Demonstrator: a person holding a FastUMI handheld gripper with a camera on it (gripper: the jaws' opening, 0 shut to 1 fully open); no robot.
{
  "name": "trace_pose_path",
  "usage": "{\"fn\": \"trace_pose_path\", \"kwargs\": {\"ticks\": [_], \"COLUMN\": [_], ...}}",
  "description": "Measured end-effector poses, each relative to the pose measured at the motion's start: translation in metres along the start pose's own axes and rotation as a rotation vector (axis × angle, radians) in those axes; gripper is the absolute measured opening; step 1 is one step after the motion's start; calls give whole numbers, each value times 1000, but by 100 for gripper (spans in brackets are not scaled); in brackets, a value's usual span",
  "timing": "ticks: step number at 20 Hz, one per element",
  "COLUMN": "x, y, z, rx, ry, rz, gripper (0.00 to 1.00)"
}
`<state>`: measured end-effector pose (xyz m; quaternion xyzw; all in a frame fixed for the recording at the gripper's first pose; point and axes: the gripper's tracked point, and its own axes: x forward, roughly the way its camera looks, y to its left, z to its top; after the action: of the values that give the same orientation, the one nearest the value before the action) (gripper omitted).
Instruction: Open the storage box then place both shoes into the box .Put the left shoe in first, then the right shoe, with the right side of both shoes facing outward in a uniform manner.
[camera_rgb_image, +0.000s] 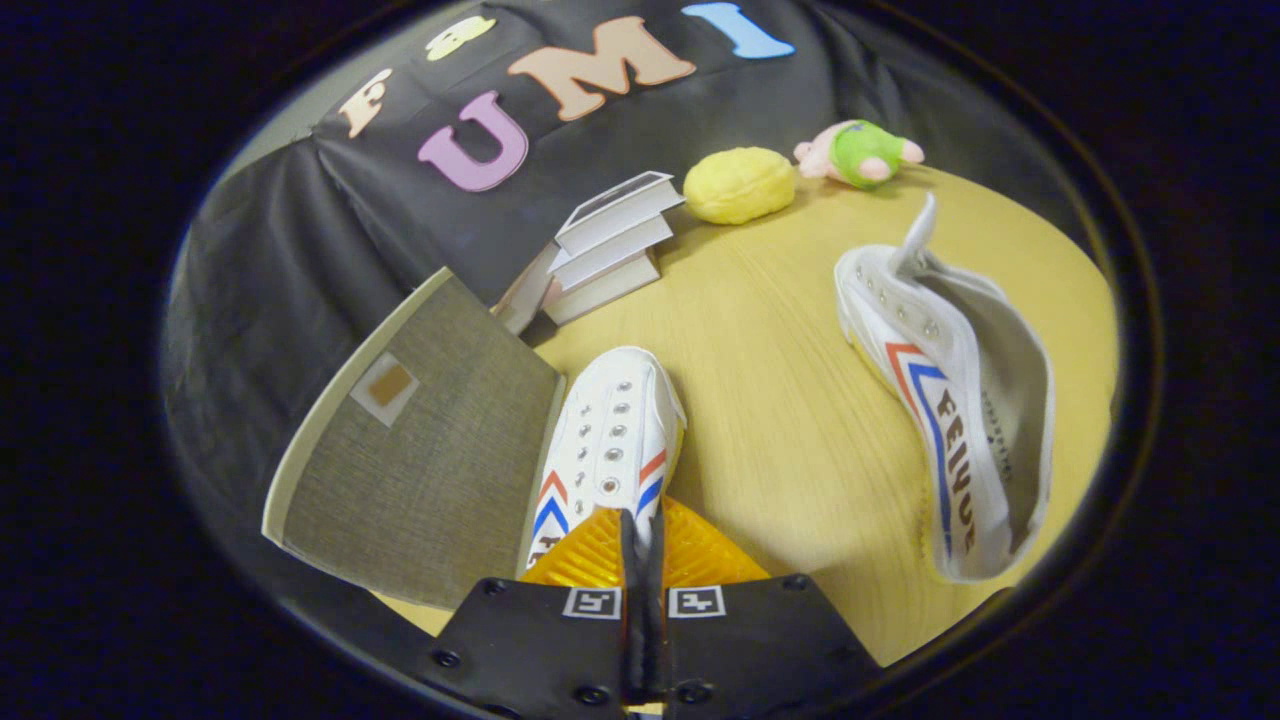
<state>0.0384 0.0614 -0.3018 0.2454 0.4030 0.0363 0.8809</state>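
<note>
Between the closed tongs (641, 530), a white shoe (612, 440) is pinched.

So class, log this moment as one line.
gripper: shut on shoe | beside box | other shoe: on table

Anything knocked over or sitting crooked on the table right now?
Yes. The white canvas shoe with red and blue stripes beyond the fingers lies tipped on its side on the wooden table. The gripper is shut on the other white shoe.
</note>
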Motion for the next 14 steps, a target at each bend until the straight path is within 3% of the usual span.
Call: {"fn": "trace_pose_path", "kwargs": {"ticks": [4, 14], "x": [-18, -110], "y": [14, 50], "z": [12, 64], "rx": [168, 176], "ry": [-49, -174], "rz": [97, 179], "gripper": [4, 3]}}
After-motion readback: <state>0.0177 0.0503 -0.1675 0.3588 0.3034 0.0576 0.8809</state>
